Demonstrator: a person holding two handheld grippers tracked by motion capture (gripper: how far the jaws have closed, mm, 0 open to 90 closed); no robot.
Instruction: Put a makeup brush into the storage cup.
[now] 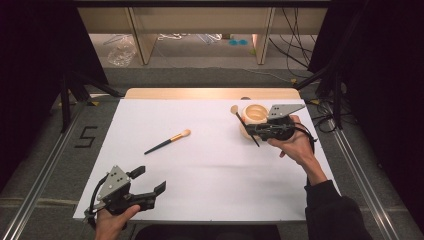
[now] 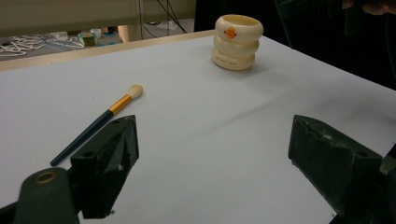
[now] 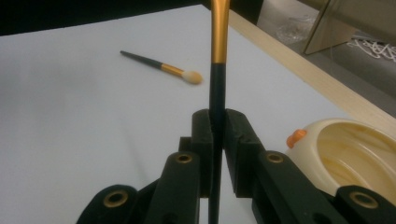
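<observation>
Jaws of the right gripper (image 3: 215,135) are clamped on a brush (image 3: 218,56), just beside the cream holder (image 1: 253,116). The left gripper (image 1: 150,181) hangs wide open and empty, well apart from a second brush (image 1: 168,141) lying mid-table (image 1: 210,165).

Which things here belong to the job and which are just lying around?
In the job: held brush clamped in the right gripper; cream duck holder; second brush on the table; open left gripper.
Lying about: plastic bag, floor cables.
</observation>
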